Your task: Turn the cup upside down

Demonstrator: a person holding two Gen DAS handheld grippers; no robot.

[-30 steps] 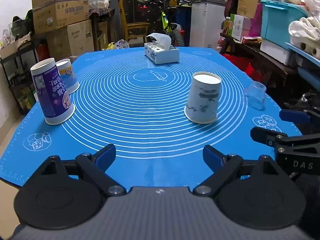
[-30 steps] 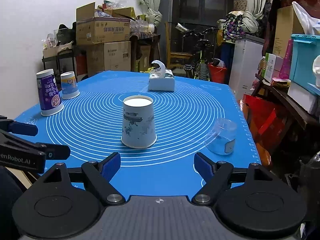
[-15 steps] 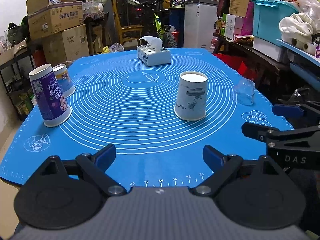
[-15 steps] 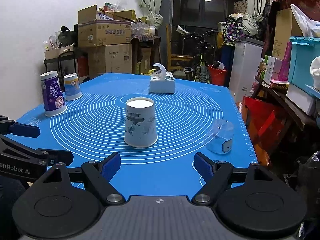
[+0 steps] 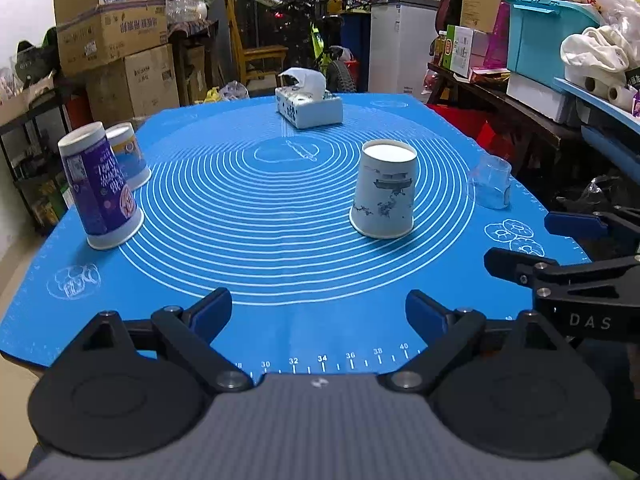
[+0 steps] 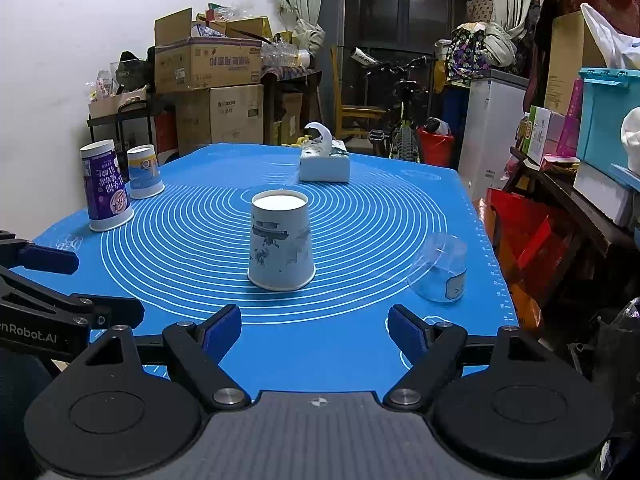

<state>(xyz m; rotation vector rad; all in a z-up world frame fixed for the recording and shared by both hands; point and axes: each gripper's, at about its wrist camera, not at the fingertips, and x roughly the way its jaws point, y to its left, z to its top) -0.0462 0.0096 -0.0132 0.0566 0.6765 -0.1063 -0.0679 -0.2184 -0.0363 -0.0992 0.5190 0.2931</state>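
White paper cup (image 6: 281, 242) upside down, rim on blue mat (image 6: 360, 352); stands ahead of right gripper (image 6: 315, 330), apart; left gripper (image 5: 319, 312) beside; both sets of fingers spread, holding nothing.

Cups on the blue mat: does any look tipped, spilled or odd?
Nothing is spilled. The paper cup, purple cup and small cup all stand mouth-down. Only the clear cup looks tilted, near the mat's right edge.
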